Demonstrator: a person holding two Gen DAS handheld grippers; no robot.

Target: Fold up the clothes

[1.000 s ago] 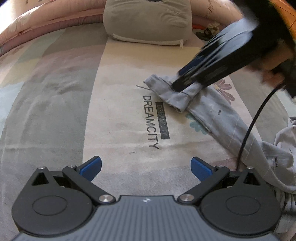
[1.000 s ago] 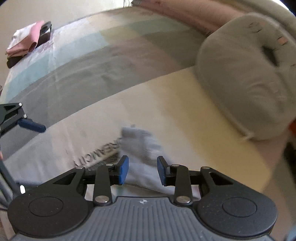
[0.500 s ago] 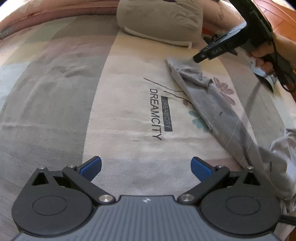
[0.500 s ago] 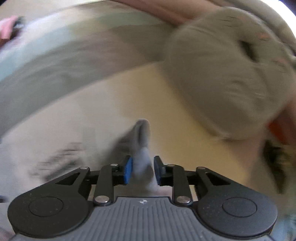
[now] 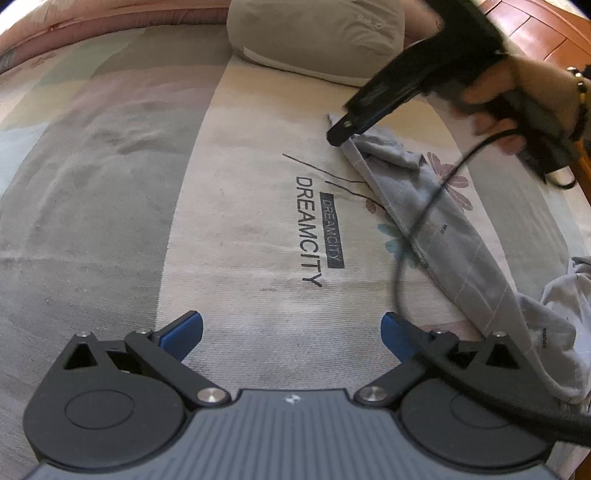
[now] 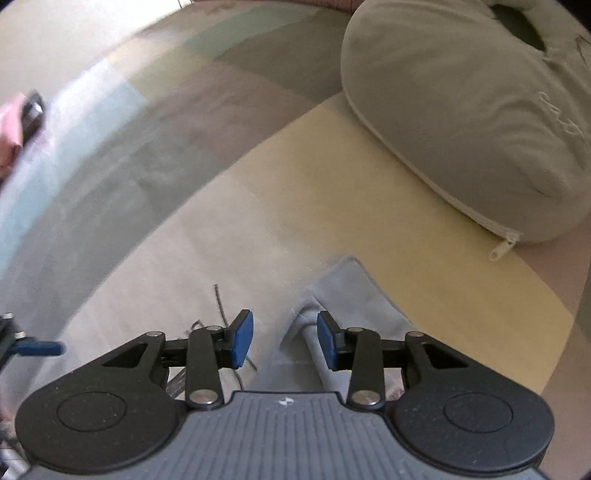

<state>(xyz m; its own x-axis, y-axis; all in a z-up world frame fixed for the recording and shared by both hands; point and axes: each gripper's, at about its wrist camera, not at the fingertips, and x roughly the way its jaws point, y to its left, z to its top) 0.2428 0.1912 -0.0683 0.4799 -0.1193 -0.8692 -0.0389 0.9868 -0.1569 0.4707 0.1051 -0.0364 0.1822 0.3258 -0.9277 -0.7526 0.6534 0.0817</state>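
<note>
A light grey garment (image 5: pixel 436 218) lies stretched out in a long strip on the bed, its far corner near the pillow. My right gripper (image 6: pixel 285 338) is open, its blue pads on either side of a fold of that garment (image 6: pixel 343 295) without pinching it. In the left wrist view the right gripper (image 5: pixel 341 133) hovers at the garment's far tip. My left gripper (image 5: pixel 291 332) is wide open and empty above the printed sheet, left of the garment's near end.
A grey-green pillow (image 5: pixel 317 33) (image 6: pixel 461 110) lies just beyond the garment. The sheet bears the print DREAMCITY (image 5: pixel 310 229). A white bunched cloth (image 5: pixel 565 295) lies at the right. Folded pink clothes (image 6: pixel 11 133) sit far left. A black cable (image 5: pixel 417 229) hangs across the garment.
My right gripper pulled the garment's corner toward the pillow, stretching it out, then opened its jaws and let the cloth go. My left gripper stayed open.
</note>
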